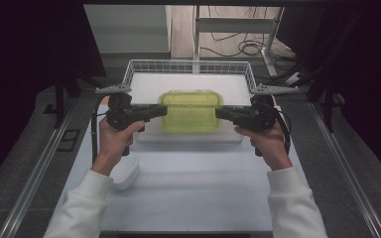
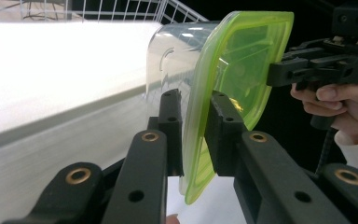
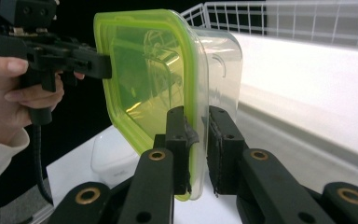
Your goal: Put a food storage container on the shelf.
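Both tools grip one clear container with a green lid (image 1: 190, 111): the left tool (image 1: 162, 110) is clamped on its rim at nine o'clock, the right tool (image 1: 219, 113) at three o'clock. It hangs between them above the white desk (image 1: 193, 193), in front of the wire basket (image 1: 188, 66).

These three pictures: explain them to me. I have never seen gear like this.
A person sits at a white table and holds a black hand tool in each hand; each tool ends in a two-jaw claw. The wide picture looks down from above. The other two come from cameras riding on each claw.

The left claw and the right claw each pinch one end of a clear box with a green lid, holding it above a white tray in a wire basket. In the claw pictures, the jaws clamp the lid's rim. A small clear container rests by the left forearm.
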Demonstrator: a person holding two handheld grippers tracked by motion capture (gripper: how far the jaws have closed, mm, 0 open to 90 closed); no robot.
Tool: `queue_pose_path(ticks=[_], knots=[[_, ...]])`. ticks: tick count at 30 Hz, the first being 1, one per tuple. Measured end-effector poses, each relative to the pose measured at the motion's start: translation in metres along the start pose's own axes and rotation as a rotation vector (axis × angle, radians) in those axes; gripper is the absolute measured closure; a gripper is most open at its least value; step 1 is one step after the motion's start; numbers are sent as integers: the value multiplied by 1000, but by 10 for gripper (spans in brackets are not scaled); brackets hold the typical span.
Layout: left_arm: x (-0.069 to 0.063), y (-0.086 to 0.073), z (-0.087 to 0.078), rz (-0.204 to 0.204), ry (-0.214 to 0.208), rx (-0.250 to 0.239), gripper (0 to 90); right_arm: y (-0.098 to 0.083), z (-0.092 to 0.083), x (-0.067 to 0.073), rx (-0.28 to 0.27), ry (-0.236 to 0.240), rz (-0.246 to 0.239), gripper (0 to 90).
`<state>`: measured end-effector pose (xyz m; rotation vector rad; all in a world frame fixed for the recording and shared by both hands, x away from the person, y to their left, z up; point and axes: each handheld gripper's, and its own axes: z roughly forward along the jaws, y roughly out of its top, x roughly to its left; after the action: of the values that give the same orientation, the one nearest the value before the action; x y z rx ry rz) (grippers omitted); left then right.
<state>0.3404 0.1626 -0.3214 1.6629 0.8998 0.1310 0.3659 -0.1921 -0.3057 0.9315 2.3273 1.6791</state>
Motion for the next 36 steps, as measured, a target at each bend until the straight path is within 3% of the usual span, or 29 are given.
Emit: queue_pose_path(ticks=[10, 17, 27, 36], knots=[[4, 27, 3, 10, -1, -9, 775, 25, -1, -7, -6, -11, 0, 793], [17, 43, 13, -5, 7, 16, 774, 34, 8, -27, -11, 4, 33, 793], [42, 70, 34, -25, 16, 54, 776, 52, 23, -56, 6, 0, 84, 794], [74, 76, 56, -100, 7, 114, 781, 60, 42, -83, 41, -7, 147, 794]])
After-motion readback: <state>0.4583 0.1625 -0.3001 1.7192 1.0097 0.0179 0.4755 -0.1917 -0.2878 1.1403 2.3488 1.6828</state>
